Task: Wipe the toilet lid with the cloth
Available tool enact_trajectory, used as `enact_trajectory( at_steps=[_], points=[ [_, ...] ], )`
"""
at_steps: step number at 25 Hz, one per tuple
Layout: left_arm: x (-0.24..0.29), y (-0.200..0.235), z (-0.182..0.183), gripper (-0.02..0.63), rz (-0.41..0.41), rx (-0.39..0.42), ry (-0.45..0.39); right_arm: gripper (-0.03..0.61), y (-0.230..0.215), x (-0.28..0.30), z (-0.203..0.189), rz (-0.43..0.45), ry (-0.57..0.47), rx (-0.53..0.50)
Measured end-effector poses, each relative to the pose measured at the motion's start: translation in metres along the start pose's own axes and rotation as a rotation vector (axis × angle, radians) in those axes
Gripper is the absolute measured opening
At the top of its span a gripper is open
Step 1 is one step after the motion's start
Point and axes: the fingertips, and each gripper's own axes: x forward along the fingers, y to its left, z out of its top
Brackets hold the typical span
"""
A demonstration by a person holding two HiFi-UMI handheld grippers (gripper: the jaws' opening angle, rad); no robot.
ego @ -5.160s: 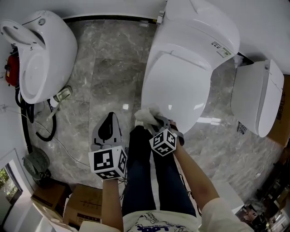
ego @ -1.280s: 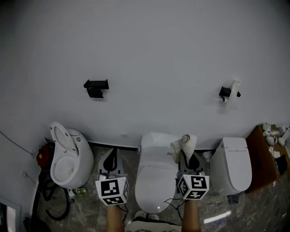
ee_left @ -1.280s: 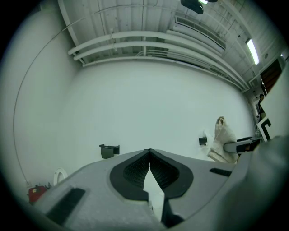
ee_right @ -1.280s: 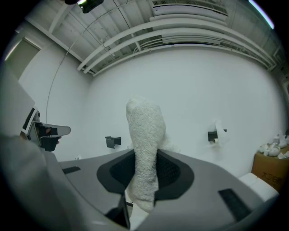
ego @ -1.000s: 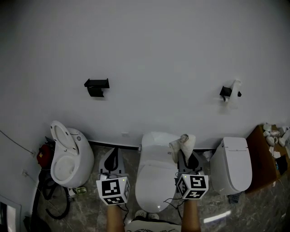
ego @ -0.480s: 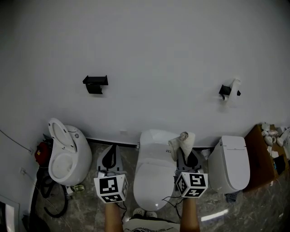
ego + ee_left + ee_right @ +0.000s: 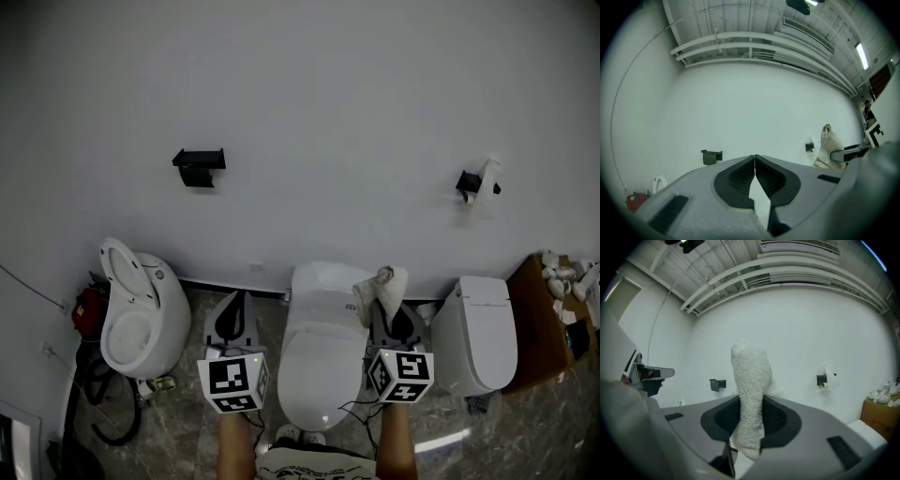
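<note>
A: Right gripper [image 7: 382,302] in the head view is clamped on the cloth [image 7: 381,280], which pokes up past its tips in front of the tank end of the middle toilet [image 7: 323,291]. So the cloth is up in the air, not on the toilet lid [image 7: 315,370]. The left gripper [image 7: 234,305] hangs over the floor [image 7: 192,309], between that toilet and the open-seat toilet [image 7: 131,323].

B: Left gripper view agree?

A: Yep. The left gripper [image 7: 754,161] has its jaws pressed together at the tips with nothing in them. It's aimed at the white wall [image 7: 740,108]. You can see the cloth [image 7: 828,149] off to the right, and a black bracket [image 7: 711,156].

B: And the right gripper view?

A: The right gripper [image 7: 750,420] pinches the cloth [image 7: 750,380] mid-length. The fluffy end stands upright and the lower end dangles under the jaws. There's a wall holder [image 7: 822,379] with a paper roll behind it.

B: Which step, then?

A: My guess is it's off the lid, either between passes or done. I can't judge how clean the lid is. Another pass would need the right gripper tipped down so the cloth lies flat on the lid.

B: Any brands?

A: None readable, just black-and-white square markers on the 2 cubes [image 7: 401,375].
</note>
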Motion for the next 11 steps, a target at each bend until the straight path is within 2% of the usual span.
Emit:
enact_trajectory(
  at_steps=[11],
  points=[
    [0.0001, 0.0093, -0.0019, 0.008, 0.004, -0.004, 0.001, 0.103, 0.0065, 0.0019, 0.0006, -0.003, -0.001, -0.011]
  ],
)
